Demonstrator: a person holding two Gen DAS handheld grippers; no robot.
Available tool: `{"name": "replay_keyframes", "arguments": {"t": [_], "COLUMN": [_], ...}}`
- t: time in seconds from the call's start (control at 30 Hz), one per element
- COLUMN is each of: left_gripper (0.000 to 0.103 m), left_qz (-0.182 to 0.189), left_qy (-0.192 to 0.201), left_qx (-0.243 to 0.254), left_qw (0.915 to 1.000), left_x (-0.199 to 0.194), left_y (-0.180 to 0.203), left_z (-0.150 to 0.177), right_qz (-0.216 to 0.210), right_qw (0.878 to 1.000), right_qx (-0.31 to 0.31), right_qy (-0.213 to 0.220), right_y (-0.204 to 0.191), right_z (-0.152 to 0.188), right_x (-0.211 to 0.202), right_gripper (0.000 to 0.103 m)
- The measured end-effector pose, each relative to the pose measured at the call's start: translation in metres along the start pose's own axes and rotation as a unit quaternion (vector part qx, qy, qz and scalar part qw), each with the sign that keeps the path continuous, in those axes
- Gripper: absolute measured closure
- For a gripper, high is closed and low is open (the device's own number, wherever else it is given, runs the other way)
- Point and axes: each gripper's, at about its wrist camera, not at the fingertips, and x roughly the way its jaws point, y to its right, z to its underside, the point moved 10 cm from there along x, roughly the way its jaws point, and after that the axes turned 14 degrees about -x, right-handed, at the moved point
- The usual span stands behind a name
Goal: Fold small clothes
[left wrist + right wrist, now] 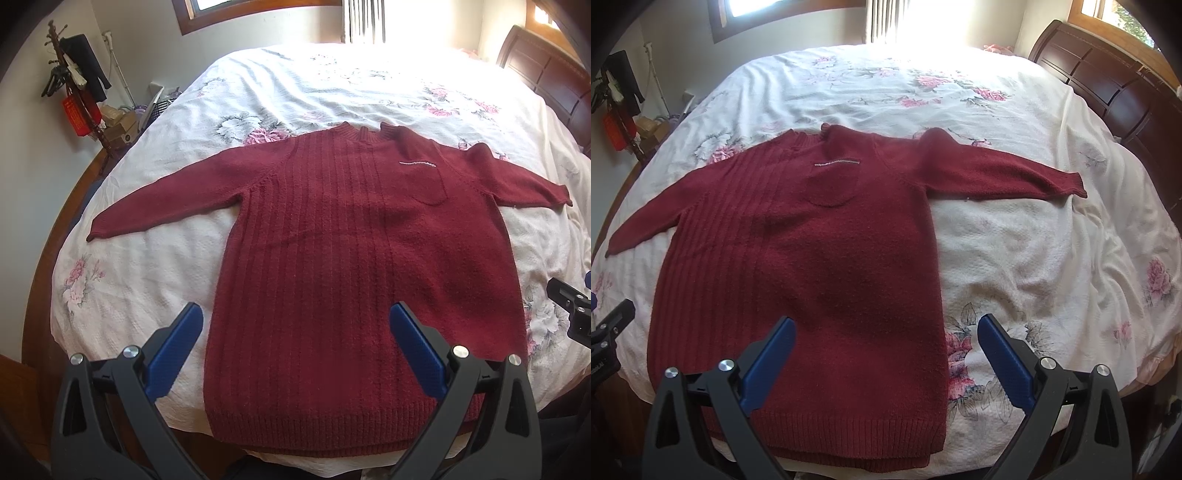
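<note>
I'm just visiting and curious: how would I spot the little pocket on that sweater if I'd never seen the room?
Find the bed with the flowered white cover, where a dark red knit sweater lies flat, sleeves spread. High on its plain half sits the chest pocket, the only part edged with a sparkly silver strip.

sweater [332, 258] hem behind gripper fingers [417, 350]

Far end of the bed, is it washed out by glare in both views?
Left wrist view: yes, the bedspread whites out under the window. Right wrist view: same blowout on the bedspread; the sweater stays evenly lit.
</note>
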Motion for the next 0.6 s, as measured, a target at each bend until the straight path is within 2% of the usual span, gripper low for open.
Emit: {"name": "replay_keyframes", "arguments": {"t": [0.6], "left_gripper": [0.003], "left_qz": [-0.001], "left_qy": [0.004], "left_qx": [0.0], "left_qw": [1.0], "left_x": [0.0002], "left_y": [-0.0002], "left_z": [-0.0008], "right_qz": [0.003], "right_qw": [1.0], "right_qx": [0.002], "right_qy": [0.004], "right_y": [0.0026], "right_z": [-0.0012], "right_x": [-0.0018], "right_gripper": [0.004]}}
